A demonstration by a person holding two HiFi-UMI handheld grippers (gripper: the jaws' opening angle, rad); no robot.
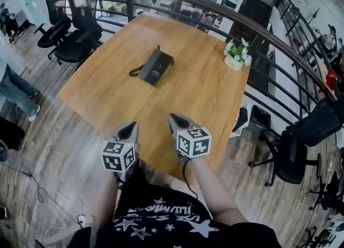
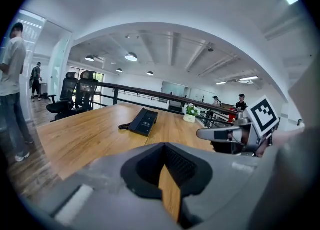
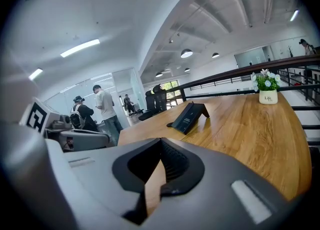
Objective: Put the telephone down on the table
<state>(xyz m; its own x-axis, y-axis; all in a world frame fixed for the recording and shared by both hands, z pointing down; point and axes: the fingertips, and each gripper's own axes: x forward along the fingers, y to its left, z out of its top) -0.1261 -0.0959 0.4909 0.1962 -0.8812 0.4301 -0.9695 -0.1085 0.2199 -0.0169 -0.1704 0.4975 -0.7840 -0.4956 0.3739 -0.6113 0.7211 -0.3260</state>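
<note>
Overhead, head view: telephone (image 1: 156, 66) lying on wooden surface (image 1: 204, 96) at 12 o'clock; flower pot (image 1: 235, 59) at 2, office chairs (image 1: 75, 26) at 10.
Left gripper view: left claw (image 2: 165, 148) together, empty; standing person (image 2: 12, 74) at 9.
Right gripper view: right claw (image 3: 160, 143) together, empty; flower pot (image 3: 268, 97) reads "Life".

Open office mezzanine: swivel chairs (image 1: 80, 23), wooden meeting table (image 1: 204, 96), railing (image 1: 252, 26).
</note>
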